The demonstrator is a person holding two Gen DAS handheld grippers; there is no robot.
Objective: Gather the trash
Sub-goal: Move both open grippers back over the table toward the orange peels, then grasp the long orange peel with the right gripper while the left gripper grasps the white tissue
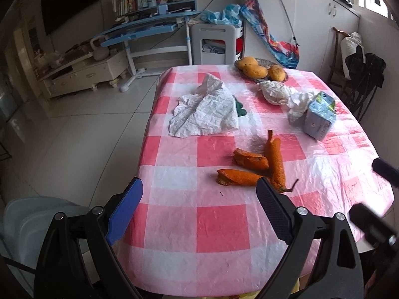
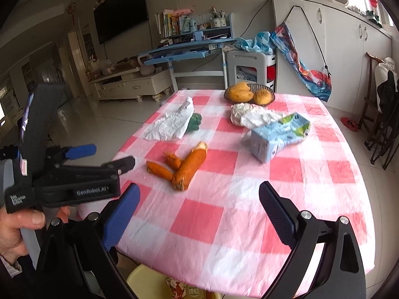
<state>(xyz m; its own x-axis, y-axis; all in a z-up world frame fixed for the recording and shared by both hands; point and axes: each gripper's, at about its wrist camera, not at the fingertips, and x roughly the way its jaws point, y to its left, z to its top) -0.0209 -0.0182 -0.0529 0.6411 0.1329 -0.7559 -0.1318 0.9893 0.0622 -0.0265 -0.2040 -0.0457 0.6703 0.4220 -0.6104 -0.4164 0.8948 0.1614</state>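
Just ahead of both wide-spread grippers, left (image 1: 199,194) and right (image 2: 199,199), peels (image 1: 259,167) mid-table (image 1: 214,224), untouched.

Both cameras ride low at the near edge of the pink-and-white checked tablecloth (image 1: 214,226) (image 2: 224,226), looking forward and slightly down along their own open fingers toward the far wall. The left wrist view sits over the table's left near corner, close to the orange peel pieces (image 1: 259,164). The right wrist view sits further right and catches the left gripper (image 2: 109,157) side-on at its left edge. Both share the peel (image 2: 184,165), the crumpled white paper sheet (image 1: 207,107) (image 2: 172,122), the pale blue carton (image 1: 319,115) (image 2: 279,134) and the blue desk (image 1: 149,27) (image 2: 184,49) behind.
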